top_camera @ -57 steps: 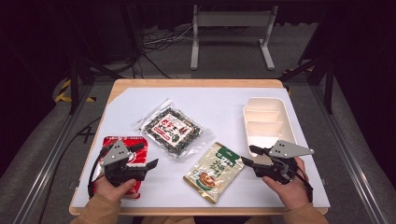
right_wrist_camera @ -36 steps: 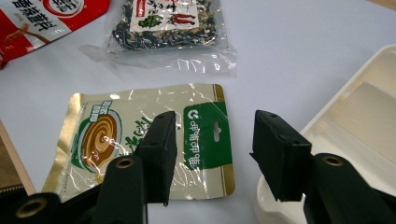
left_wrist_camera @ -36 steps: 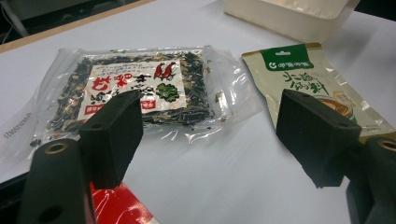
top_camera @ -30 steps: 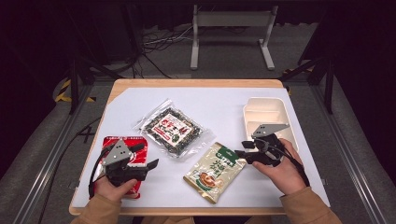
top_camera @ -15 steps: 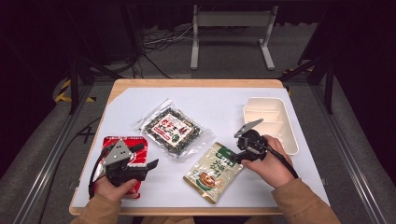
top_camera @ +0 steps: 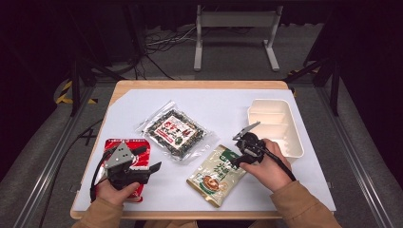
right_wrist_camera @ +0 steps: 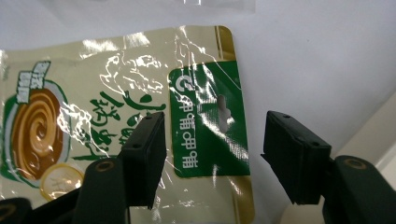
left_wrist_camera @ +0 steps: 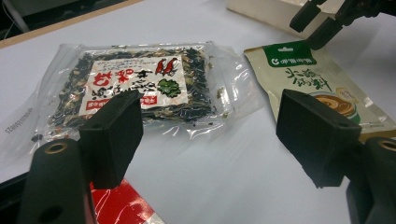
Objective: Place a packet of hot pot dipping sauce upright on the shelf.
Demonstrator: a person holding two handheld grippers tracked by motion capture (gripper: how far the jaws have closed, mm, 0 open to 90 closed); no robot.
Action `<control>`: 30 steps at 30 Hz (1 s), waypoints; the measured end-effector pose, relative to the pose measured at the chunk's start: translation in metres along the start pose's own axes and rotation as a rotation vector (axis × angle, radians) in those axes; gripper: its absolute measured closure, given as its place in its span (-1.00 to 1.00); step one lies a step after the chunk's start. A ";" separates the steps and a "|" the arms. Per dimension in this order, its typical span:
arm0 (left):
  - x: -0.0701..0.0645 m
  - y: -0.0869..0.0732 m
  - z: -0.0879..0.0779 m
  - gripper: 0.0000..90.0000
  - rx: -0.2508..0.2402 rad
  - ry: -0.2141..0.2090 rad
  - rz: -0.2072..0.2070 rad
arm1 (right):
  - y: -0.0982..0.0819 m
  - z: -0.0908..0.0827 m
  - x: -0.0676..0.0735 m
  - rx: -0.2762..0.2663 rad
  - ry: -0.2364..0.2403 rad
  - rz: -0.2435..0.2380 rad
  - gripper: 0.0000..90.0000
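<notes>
Right gripper (top_camera: pixel 236 159) descended; jaws opening over pouch (right_wrist_camera: pixel 140 116).

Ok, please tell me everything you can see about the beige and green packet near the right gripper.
The packet is a flat glossy pouch, beige with a green header strip that has a hang hole, green writing and a picture of a brown swirl in a bowl. It looks like sealed plastic film. It lies flat on the white table, turned at an angle. The right gripper has just been opening its jaws and hangs over the green end, not gripping it.
</notes>
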State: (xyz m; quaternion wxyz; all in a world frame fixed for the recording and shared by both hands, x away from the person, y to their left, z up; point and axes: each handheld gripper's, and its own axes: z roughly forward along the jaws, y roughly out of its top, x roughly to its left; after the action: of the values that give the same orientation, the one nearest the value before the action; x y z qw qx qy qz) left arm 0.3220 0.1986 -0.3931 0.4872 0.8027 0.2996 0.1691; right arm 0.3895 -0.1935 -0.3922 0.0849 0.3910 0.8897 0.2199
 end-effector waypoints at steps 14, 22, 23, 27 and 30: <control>0.000 0.000 0.000 -0.48 0.002 0.002 0.002 | -0.005 0.015 -0.004 0.024 0.067 0.087 -0.20; -0.001 0.000 0.001 -0.48 0.006 0.003 -0.001 | -0.004 0.020 -0.005 0.031 0.075 0.086 -0.22; -0.001 0.000 0.001 -0.48 0.005 0.003 0.001 | -0.004 0.021 -0.004 0.033 0.075 0.085 -0.22; 0.000 0.000 0.001 -0.48 0.005 0.004 0.002 | -0.003 0.020 -0.005 0.034 0.098 0.097 -0.16; 0.000 0.000 0.001 -0.48 0.005 0.004 0.000 | -0.003 0.016 -0.006 0.022 0.117 0.111 -0.07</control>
State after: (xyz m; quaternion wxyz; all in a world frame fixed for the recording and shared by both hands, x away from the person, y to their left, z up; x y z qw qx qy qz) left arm 0.3223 0.1980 -0.3938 0.4846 0.8035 0.3011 0.1698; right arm 0.3971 -0.1946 -0.4084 0.0163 0.4270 0.8725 0.2371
